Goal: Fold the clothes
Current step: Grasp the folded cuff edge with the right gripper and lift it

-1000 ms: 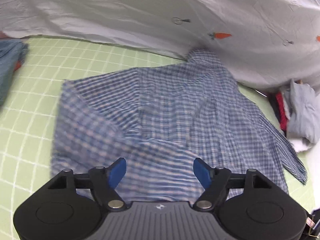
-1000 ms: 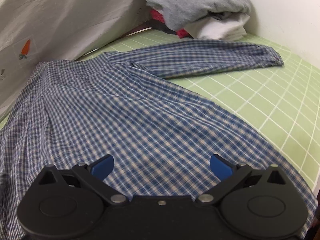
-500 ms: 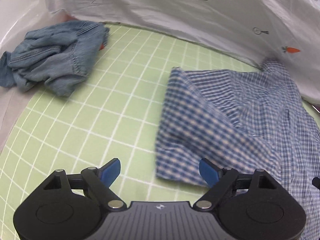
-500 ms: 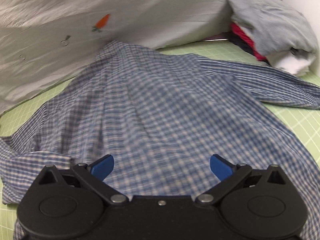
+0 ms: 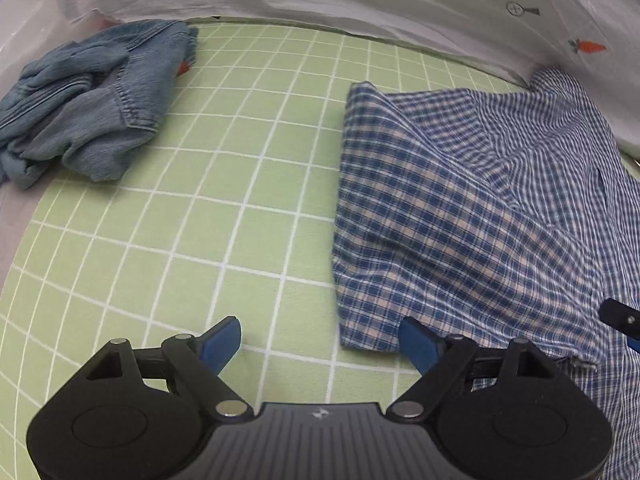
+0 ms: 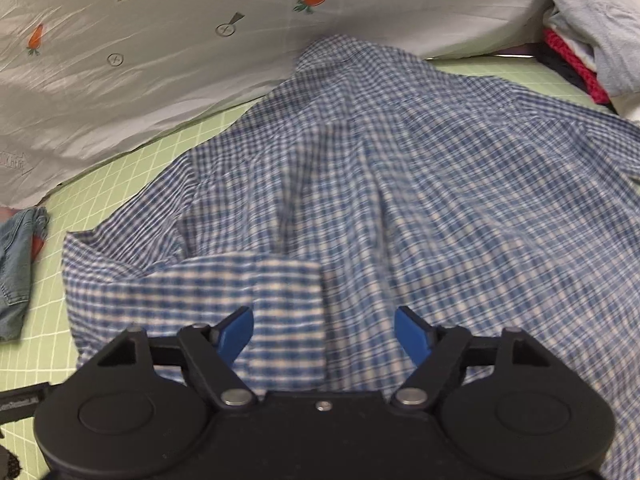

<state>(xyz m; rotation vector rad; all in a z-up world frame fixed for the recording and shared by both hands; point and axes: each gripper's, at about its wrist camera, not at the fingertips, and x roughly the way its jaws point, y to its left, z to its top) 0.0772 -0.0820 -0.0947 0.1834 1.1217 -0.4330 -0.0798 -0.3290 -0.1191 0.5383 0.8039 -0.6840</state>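
Your left gripper (image 5: 320, 340) hangs with jaws apart over the green grid mat (image 5: 240, 184), the plaid shirt (image 5: 460, 216) reaching its right fingertip. Your right gripper (image 6: 324, 330), jaws apart and empty, hovers over the shirt's folded-in sleeve (image 6: 224, 292).

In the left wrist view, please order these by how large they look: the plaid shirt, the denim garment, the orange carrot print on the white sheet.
1. plaid shirt, clearly largest, though it lies nearer the camera and runs out of frame.
2. denim garment, crumpled and farther away, so its true size is unsure.
3. carrot print, by far the smallest.
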